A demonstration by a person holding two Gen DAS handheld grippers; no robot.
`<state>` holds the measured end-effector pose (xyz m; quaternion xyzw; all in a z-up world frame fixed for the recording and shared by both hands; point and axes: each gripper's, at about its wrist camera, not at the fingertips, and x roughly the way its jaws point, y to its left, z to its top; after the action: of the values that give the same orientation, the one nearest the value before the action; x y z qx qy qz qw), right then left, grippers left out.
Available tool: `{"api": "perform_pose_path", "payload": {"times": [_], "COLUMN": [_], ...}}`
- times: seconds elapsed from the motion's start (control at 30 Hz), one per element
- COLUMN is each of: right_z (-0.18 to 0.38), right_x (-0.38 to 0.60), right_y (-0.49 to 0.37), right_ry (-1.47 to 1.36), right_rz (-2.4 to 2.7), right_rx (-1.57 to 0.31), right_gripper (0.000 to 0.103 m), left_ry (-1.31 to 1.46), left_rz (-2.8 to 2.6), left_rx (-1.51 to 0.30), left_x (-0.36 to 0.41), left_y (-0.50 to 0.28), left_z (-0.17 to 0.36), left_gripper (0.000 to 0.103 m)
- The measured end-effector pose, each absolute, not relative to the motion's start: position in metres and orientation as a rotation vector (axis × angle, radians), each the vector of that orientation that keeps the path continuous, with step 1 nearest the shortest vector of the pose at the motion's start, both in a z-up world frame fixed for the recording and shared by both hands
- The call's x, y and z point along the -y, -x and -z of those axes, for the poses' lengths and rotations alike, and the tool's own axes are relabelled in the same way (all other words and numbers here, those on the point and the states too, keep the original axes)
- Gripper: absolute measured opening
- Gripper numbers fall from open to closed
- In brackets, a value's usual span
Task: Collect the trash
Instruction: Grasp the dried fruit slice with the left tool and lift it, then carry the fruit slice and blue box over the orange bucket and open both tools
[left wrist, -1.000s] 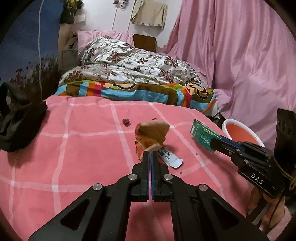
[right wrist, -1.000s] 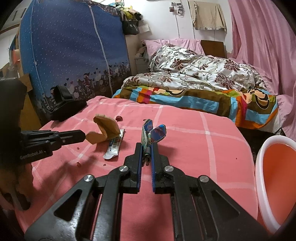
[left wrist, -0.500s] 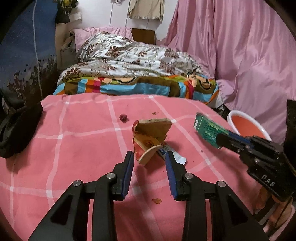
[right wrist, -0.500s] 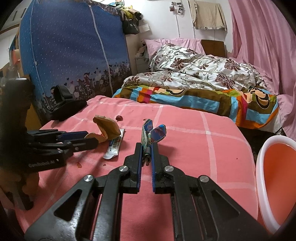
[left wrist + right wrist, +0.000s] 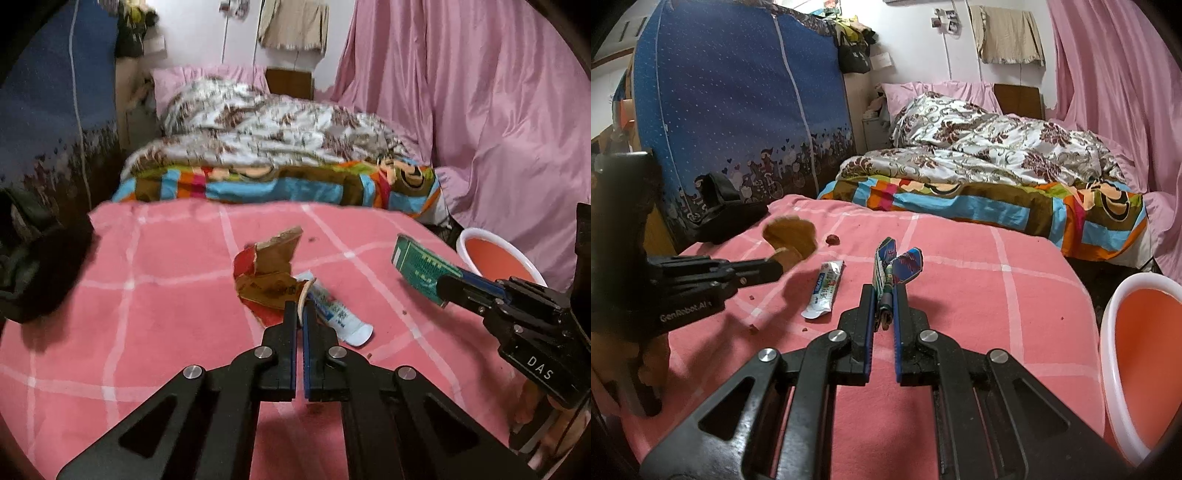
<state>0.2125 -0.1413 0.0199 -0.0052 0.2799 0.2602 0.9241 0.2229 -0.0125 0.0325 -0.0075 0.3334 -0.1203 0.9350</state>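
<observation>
My left gripper (image 5: 299, 312) is shut on a crumpled brown and red cardboard wrapper (image 5: 267, 275) and holds it just above the pink checked blanket (image 5: 147, 295). In the right wrist view the left gripper (image 5: 775, 268) comes in from the left with the brown wrapper (image 5: 790, 238) at its tip. My right gripper (image 5: 884, 293) is shut on a flattened green and blue packet (image 5: 886, 269). That packet (image 5: 421, 269) also shows in the left wrist view at the tip of the right gripper (image 5: 445, 290). A white toothpaste tube (image 5: 825, 290) lies flat on the blanket between the two grippers.
An orange basin with a white rim (image 5: 1145, 350) stands low at the blanket's right edge. A black bag (image 5: 727, 214) lies at the far left corner by a blue fabric wardrobe (image 5: 738, 110). A dark red crumb (image 5: 833, 239) lies beyond the tube. A bed with quilts (image 5: 979, 162) is behind.
The left gripper opened half a second ago, leaving the brown wrapper on the blanket, and has since shut on it again and raised it. The right gripper has held still with its packet.
</observation>
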Motion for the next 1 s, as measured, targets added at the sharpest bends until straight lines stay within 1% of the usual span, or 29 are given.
{"api": "perform_pose_path", "payload": {"times": [0.17,0.47,0.63,0.8,1.0], "right_z": [-0.032,-0.068,-0.083,-0.092,-0.093], "right_x": [0.152,0.191,0.218,0.249,0.289], "right_y": [-0.2,-0.158,-0.137,-0.122,-0.113], "right_ry": [-0.005,-0.023,-0.03,-0.03,-0.042], "right_rz": [-0.524,-0.442,-0.375,-0.292,-0.2], "right_rx": [-0.49,-0.216,-0.102,-0.037,-0.026], "right_gripper": [0.016,0.016,0.016,0.016,0.016], "left_ry": [0.019,-0.03,-0.03,-0.055,-0.108], "left_rz": [0.264,0.335,0.398,0.468,0.549], "left_rx": [-0.595,-0.376,-0.29,-0.217,-0.168], "left_x": [0.019,0.061,0.086,0.124,0.173], "left_y": [-0.208,-0.177,-0.167,-0.159,-0.15], "left_z": [-0.05,-0.099,-0.118,-0.128,-0.129], "left_gripper": [0.001,0.001,0.001,0.001,0.001]}}
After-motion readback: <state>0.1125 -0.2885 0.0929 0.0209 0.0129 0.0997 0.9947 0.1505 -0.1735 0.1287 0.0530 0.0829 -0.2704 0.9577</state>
